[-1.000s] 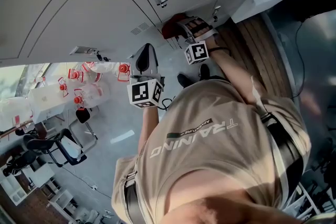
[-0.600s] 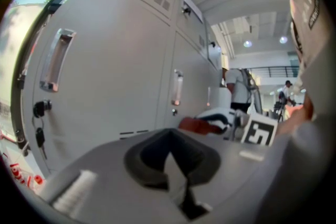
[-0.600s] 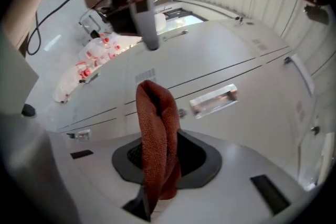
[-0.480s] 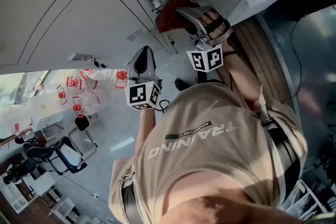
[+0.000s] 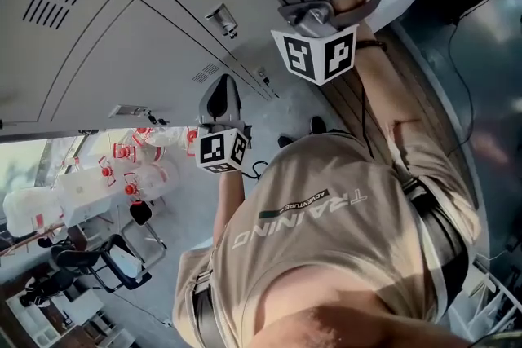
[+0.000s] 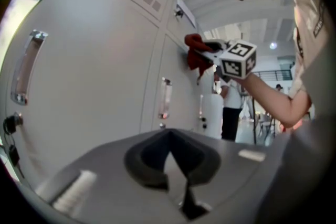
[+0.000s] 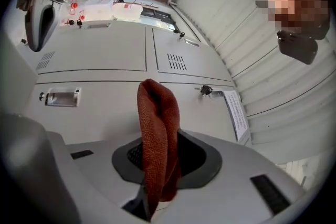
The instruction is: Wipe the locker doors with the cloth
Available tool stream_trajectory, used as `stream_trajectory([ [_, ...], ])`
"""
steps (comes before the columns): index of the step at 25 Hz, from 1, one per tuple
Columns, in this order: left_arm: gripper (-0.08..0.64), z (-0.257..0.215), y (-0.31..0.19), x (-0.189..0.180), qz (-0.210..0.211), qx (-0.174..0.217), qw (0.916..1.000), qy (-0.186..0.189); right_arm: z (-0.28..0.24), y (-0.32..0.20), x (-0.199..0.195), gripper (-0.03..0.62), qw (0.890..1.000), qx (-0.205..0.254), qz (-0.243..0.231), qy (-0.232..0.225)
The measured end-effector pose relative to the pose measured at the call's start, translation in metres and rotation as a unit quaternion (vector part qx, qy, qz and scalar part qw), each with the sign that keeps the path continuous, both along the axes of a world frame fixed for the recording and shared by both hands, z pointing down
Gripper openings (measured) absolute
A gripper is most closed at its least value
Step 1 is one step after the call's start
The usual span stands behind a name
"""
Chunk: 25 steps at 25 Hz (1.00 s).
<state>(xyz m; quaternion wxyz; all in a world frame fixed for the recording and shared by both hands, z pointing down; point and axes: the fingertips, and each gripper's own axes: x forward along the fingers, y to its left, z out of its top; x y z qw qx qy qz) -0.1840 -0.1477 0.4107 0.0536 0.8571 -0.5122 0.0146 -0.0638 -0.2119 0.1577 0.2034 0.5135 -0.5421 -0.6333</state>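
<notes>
Red cloth (image 7: 157, 134) pinched fast in right claw (image 7: 157, 189), held high at far locker doors (image 5: 106, 37); contact with door unclear. Left claw (image 6: 176, 181) pressed together, empty, hung lower, nearer body. Judged mid-wipe: could not tell which doors were done or left.

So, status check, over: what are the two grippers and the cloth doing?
Right gripper shut on red cloth, up at the locker doors. Left gripper shut, empty, held lower. Door handle and keyed lock close by; nothing blocking.
</notes>
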Motion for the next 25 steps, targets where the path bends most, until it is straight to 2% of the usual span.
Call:
stream_trajectory([
  [5, 0.006, -0.001, 0.003, -0.001, -0.007, -0.001, 1.0000, -0.003, -0.020, -0.019, 0.000, 0.086, 1.000, 0.000, 0.009, -0.001],
  [12, 0.006, 0.008, 0.002, -0.005, -0.020, -0.022, 0.9994, 0.017, 0.000, -0.038, -0.005, 0.086, 0.999, -0.022, 0.019, 0.023],
  [19, 0.006, 0.013, -0.001, -0.002, -0.020, -0.033, 0.9991, 0.020, 0.051, -0.038, -0.006, 0.086, 0.998, -0.063, 0.004, 0.030],
  [25, 0.006, 0.021, -0.003, 0.000, -0.014, -0.046, 0.9988, 0.013, 0.114, -0.040, -0.001, 0.086, 0.992, -0.124, 0.004, 0.025],
])
